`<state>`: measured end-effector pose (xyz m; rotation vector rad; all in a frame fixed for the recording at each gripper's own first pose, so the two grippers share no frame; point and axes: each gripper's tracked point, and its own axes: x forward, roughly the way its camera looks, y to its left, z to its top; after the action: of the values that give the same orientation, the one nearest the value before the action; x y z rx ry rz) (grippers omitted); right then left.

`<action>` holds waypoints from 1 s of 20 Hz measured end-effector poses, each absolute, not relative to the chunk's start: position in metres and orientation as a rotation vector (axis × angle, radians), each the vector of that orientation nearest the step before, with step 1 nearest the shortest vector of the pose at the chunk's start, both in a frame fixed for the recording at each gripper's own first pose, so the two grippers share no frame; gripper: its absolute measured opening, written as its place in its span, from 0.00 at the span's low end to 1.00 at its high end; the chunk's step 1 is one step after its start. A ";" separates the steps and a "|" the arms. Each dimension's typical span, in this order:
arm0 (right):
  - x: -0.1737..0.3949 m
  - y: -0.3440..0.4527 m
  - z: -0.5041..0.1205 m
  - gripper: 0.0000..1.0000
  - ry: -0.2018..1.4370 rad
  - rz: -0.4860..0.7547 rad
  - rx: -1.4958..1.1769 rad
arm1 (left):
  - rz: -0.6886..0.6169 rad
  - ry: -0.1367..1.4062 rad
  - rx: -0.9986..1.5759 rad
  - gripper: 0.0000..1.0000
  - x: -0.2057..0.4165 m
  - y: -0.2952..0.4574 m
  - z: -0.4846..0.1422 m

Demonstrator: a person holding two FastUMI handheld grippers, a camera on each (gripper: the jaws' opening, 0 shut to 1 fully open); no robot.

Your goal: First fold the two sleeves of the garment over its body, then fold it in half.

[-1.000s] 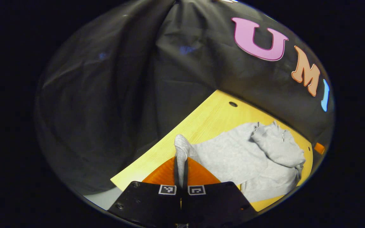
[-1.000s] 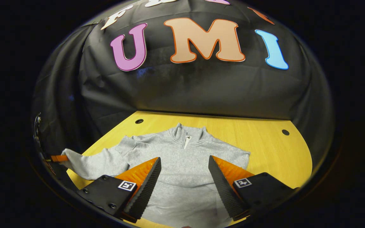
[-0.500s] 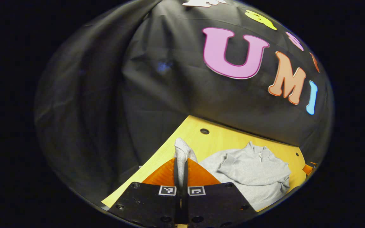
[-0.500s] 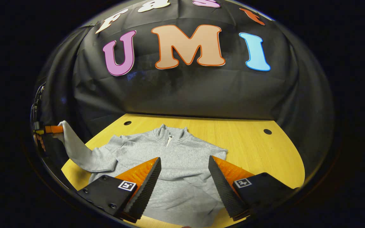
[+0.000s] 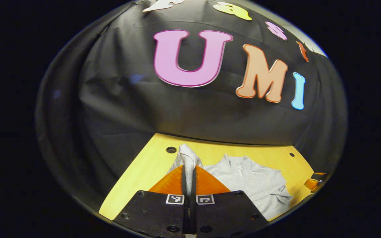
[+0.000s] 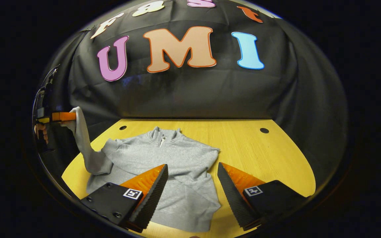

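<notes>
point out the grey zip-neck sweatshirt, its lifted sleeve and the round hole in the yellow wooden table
grey zip-neck sweatshirt (image 6: 164, 158): right gripper view, chest
lifted sleeve (image 6: 82, 138): right gripper view, hanging mid-part
round hole (image 6: 264, 130): right gripper view, its centre

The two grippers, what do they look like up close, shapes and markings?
Each gripper, left and right, has two wedge-shaped fingers tapering forward from flat black bolted plates. Every plate carries a small square black-and-white marker tag. The right gripper's inner finger faces are finely ribbed.

Probably a cloth-walled booth (image 6: 193, 92), wooden table (image 6: 276, 155)
</notes>
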<state>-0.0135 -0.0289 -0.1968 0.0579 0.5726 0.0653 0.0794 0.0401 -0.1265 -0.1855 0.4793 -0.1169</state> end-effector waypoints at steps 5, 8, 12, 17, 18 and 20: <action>-0.019 -0.055 -0.198 0.96 0.578 0.026 0.075 | -0.254 0.439 -0.154 0.00 0.100 -0.032 -0.110; -0.025 -0.070 -0.199 0.96 0.578 0.003 0.081 | -0.334 0.448 -0.150 0.00 0.105 -0.078 -0.108; -0.039 -0.096 -0.202 0.96 0.585 -0.035 0.069 | -0.435 0.467 -0.157 0.00 0.106 -0.142 -0.113; -0.059 -0.128 -0.209 0.96 0.613 -0.094 0.108 | -0.570 0.499 -0.152 0.00 0.096 -0.223 -0.124; -0.061 -0.136 -0.210 0.96 0.615 -0.106 0.110 | -0.593 0.513 -0.146 0.00 0.093 -0.238 -0.130; -0.068 -0.148 -0.209 0.96 0.614 -0.126 0.104 | -0.629 0.539 -0.144 0.00 0.085 -0.265 -0.141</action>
<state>-0.0682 -0.1483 -0.2085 0.1043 0.6142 -0.1256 0.0854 -0.2647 -0.1413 -0.1439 0.5388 -0.6294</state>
